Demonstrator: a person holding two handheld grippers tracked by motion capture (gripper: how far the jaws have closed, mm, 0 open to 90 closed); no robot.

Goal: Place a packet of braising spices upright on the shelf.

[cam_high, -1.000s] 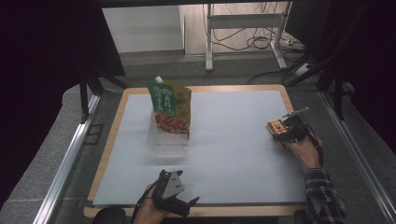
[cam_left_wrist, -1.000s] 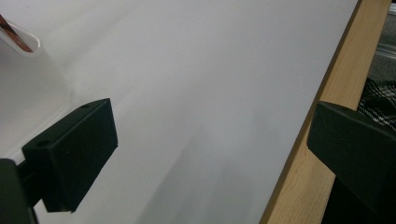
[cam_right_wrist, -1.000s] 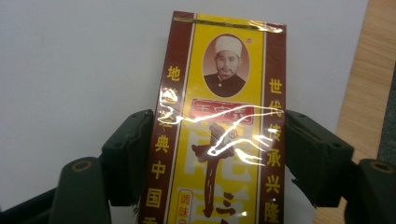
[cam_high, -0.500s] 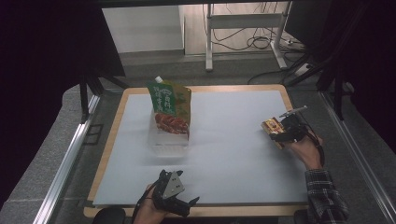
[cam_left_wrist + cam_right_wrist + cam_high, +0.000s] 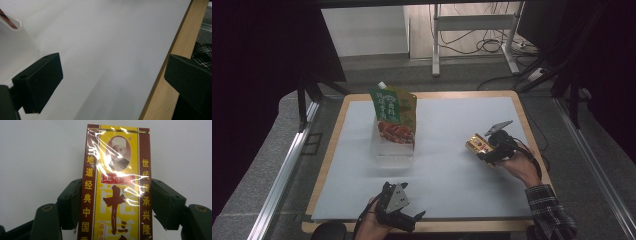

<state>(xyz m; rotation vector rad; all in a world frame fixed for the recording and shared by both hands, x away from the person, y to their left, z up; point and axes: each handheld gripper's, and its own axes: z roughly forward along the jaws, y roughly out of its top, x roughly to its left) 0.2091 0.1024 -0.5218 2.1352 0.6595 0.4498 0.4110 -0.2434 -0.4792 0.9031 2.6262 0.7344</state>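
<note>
My right gripper [image 5: 484, 149] is shut on a small yellow and brown box [image 5: 477, 145] wrapped in shiny film, held above the white mat at the right. In the right gripper view the box [image 5: 116, 187] stands between both pads [image 5: 72, 202], which press its long sides. A green and red spouted pouch [image 5: 394, 116] stands upright in a clear plastic bin [image 5: 393, 149] at the mat's left centre. My left gripper [image 5: 404, 217] rests at the front edge, open with nothing between its fingers [image 5: 42, 80]; a corner of the clear bin [image 5: 12, 23] shows at upper left.
The white mat [image 5: 447, 175] lies on a wooden board [image 5: 522, 110] with a light wood rim. Metal rails run along both sides of the table. Table legs and cables stand on the floor beyond the far edge.
My right gripper has carried the yellow box leftward and slightly up, toward the middle of the mat. The left gripper has stayed where it was.
</note>
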